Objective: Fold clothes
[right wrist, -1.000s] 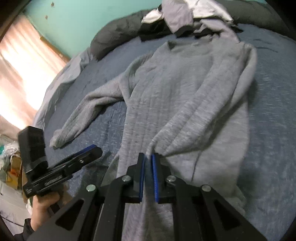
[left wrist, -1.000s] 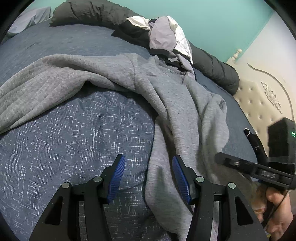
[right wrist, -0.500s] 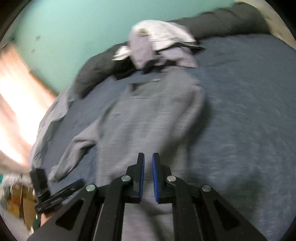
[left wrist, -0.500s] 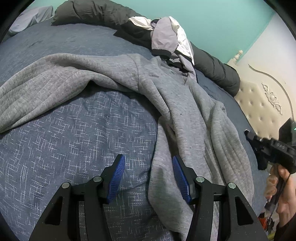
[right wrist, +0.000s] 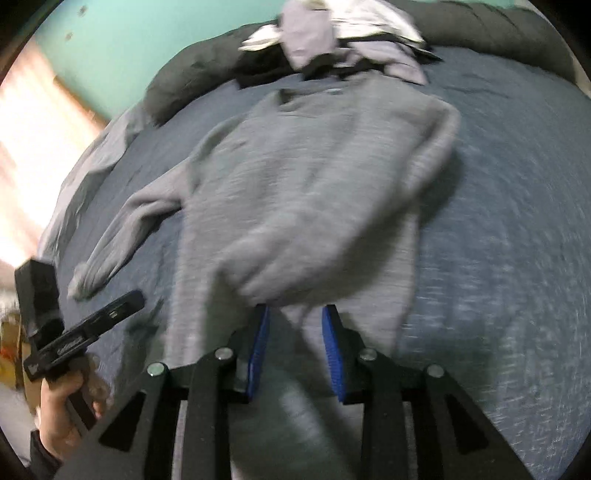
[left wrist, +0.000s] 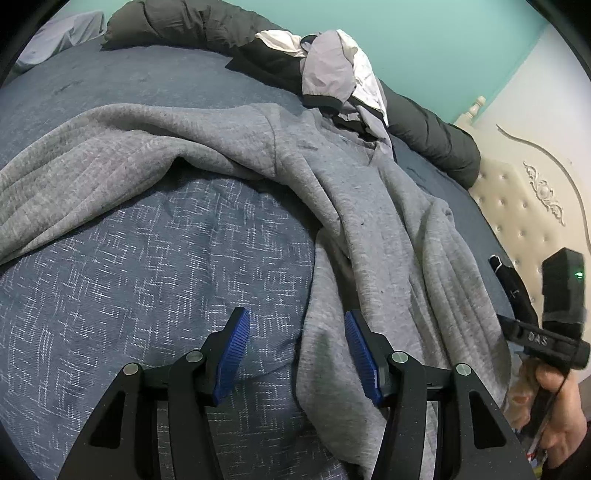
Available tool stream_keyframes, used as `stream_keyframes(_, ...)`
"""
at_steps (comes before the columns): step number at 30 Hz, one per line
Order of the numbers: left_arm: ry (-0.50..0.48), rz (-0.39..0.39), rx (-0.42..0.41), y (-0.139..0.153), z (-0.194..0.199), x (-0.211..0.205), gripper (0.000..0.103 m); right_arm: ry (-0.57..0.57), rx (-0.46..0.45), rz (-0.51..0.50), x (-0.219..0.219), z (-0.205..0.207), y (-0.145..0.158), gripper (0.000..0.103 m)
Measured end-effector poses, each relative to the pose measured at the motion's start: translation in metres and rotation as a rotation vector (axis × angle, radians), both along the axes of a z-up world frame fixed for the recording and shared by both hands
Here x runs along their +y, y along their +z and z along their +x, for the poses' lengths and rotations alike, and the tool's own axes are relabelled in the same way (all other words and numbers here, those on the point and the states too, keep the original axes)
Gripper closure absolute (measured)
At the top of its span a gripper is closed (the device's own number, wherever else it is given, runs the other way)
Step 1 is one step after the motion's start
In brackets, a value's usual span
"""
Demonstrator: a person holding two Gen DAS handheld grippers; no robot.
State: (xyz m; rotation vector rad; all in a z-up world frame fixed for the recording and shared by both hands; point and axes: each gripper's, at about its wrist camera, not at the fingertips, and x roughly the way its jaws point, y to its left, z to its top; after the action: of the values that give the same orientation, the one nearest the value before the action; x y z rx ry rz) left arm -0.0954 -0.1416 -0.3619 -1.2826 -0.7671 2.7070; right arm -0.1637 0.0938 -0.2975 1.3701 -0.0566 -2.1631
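Note:
A grey knit sweater (left wrist: 369, 206) lies on a blue bedspread (left wrist: 147, 277), one sleeve stretched out to the left. My left gripper (left wrist: 295, 325) is open low over the sweater's hem edge, its right pad above the cloth and its left pad over bare bedspread. In the blurred right wrist view the sweater (right wrist: 314, 184) has its right side folded over the body. My right gripper (right wrist: 295, 321) is open at the near edge of that fold, and grey cloth shows between its blue pads (right wrist: 328, 332).
A pile of light and dark clothes (left wrist: 332, 70) sits past the sweater's collar against a dark rolled duvet (left wrist: 192, 22). A cream tufted headboard (left wrist: 524, 206) lies to the right. A hand (left wrist: 557, 406) holds the other gripper's handle. A bright curtain (right wrist: 29, 129) stands far left.
My right gripper swung the sweater's right side over the body and went from shut to open. The left gripper has stayed open in the same place.

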Motion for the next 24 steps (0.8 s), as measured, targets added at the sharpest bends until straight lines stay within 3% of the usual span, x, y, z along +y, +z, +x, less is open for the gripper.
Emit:
stream_keyframes(7, -0.005, 0.003, 0.007, 0.003, 0.003, -0.001, 0.045, 0.075, -0.025, -0.006, -0.030, 0.011, -0.007, 0.074)
stream_keyframes(22, 0.010, 0.010, 0.004, 0.001, 0.006, -0.009, 0.045, -0.155, -0.008, -0.030, 0.043, -0.010, 0.006, 0.074)
stream_keyframes(24, 0.007, 0.009, 0.003, 0.000, 0.006, -0.009, 0.045, -0.146, -0.042, -0.015, 0.044, -0.013, -0.004, 0.074)
